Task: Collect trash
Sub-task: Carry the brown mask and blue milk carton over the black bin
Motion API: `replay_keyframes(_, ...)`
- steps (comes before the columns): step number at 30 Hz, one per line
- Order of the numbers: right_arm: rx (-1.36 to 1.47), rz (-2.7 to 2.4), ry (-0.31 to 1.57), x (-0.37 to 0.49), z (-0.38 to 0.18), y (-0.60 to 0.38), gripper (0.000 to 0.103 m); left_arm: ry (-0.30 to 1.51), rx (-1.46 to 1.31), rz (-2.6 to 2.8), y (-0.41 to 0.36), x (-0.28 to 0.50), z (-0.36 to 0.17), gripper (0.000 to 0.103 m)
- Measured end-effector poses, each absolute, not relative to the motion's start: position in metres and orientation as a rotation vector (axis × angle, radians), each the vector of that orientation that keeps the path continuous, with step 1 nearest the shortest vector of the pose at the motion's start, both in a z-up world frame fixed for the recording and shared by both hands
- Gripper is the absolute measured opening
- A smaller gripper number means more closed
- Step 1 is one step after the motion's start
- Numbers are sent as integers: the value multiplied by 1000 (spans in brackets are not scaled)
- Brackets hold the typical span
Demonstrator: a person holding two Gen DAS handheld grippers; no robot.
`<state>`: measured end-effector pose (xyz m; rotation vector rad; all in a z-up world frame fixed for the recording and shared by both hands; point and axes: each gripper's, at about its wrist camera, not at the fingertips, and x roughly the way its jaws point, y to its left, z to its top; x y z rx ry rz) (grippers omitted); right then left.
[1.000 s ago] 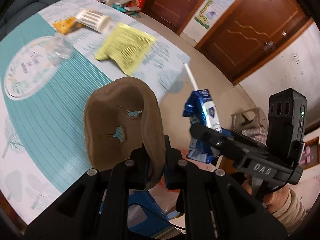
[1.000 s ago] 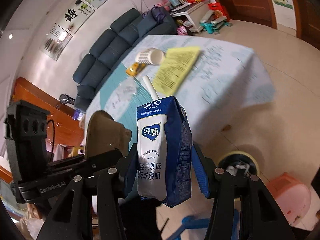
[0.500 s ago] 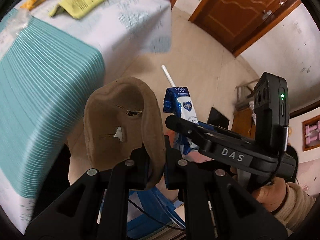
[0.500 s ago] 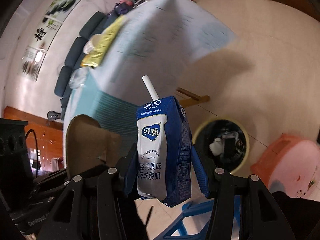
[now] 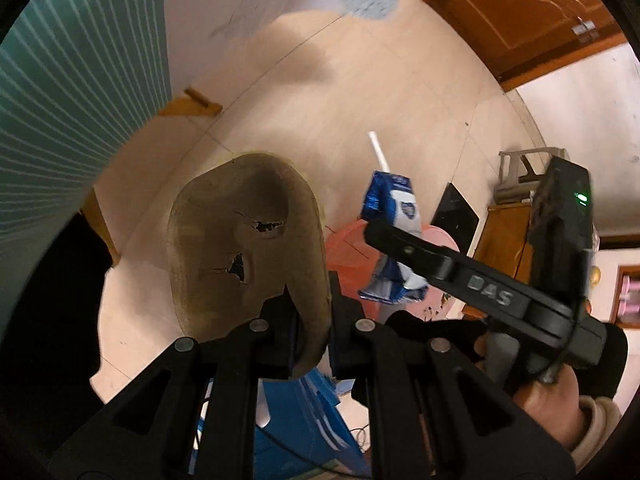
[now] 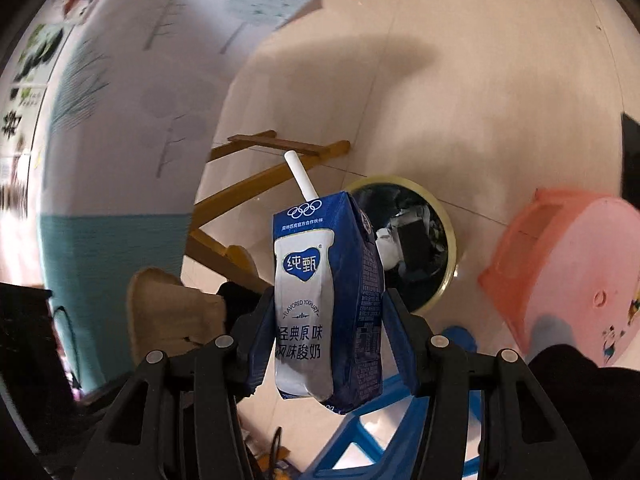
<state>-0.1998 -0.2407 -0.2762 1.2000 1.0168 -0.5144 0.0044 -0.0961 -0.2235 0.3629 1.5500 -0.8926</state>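
Observation:
My left gripper (image 5: 312, 332) is shut on the rim of a brown, torn pulp cup-tray piece (image 5: 244, 248), held over the floor. My right gripper (image 6: 328, 336) is shut on a blue and white yogurt carton (image 6: 320, 288) with a white straw (image 6: 300, 176) sticking up. In the left wrist view the same carton (image 5: 396, 208) hangs to the right, above a pink stool. A round bin (image 6: 416, 240) with a yellow rim and black liner stands on the floor just behind and right of the carton; paper scraps lie inside.
The table's hanging cloth (image 6: 120, 128), white and teal, fills the left side, with wooden leg braces (image 6: 256, 176) under it. A pink plastic stool (image 6: 568, 272) lies right of the bin. A blue plastic stool (image 6: 376, 424) sits below the grippers. A wooden door (image 5: 520, 20) is far right.
Both grippers have dropped from table height toward the floor, keeping the pulp piece and the carton. The tabletop has slid out of view and the bin now sits close behind the carton.

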Motion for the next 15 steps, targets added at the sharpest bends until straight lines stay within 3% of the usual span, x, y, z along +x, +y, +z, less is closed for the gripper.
replay_keyframes(15,1172,-557,1111,-166,-324,-248,52,1587,368,-798,-117,39,-304,9)
